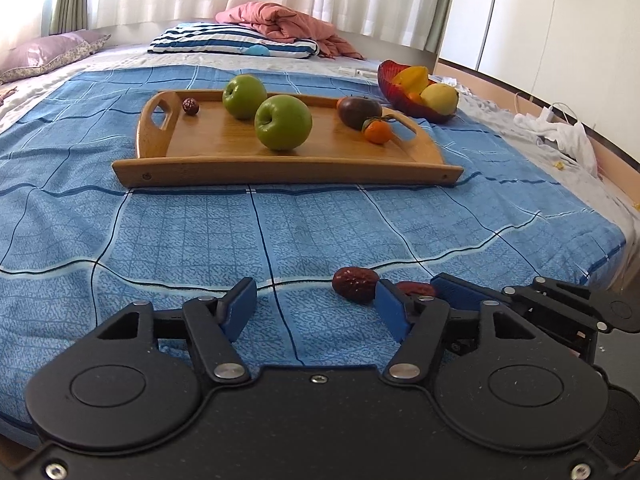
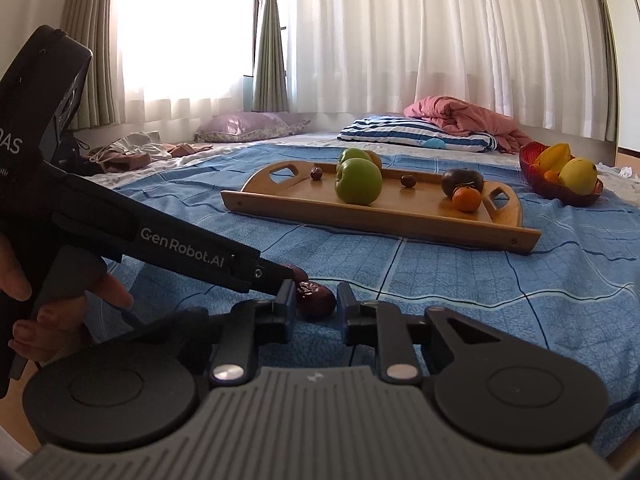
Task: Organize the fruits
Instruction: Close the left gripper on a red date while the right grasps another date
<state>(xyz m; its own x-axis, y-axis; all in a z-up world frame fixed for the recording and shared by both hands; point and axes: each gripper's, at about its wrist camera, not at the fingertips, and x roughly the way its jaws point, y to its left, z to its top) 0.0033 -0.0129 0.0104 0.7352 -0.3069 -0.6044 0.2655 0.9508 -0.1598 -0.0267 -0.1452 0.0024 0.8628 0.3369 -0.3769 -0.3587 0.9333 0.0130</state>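
Two dark red dates lie on the blue bedspread close in front of me. My left gripper (image 1: 316, 308) is open with only cloth between its blue pads; one date (image 1: 355, 284) lies just beyond its right fingertip. My right gripper (image 2: 316, 306) is shut on the other date (image 2: 316, 300), which is still on the cloth and shows in the left wrist view as the date (image 1: 416, 289) beside the right gripper's blue pad (image 1: 456, 294). Farther back, a wooden tray (image 1: 280, 170) holds two green apples (image 1: 283, 122), a small date (image 1: 191, 106), a dark round fruit (image 1: 358, 111) and a tangerine (image 1: 377, 131).
A red bowl (image 1: 394, 84) with yellow and orange fruit stands right of the tray. Pillows and a pink blanket (image 1: 276, 20) lie at the bed's far end. White clothing (image 1: 560, 132) is at the right edge. A hand (image 2: 112, 288) holds the left gripper's handle.
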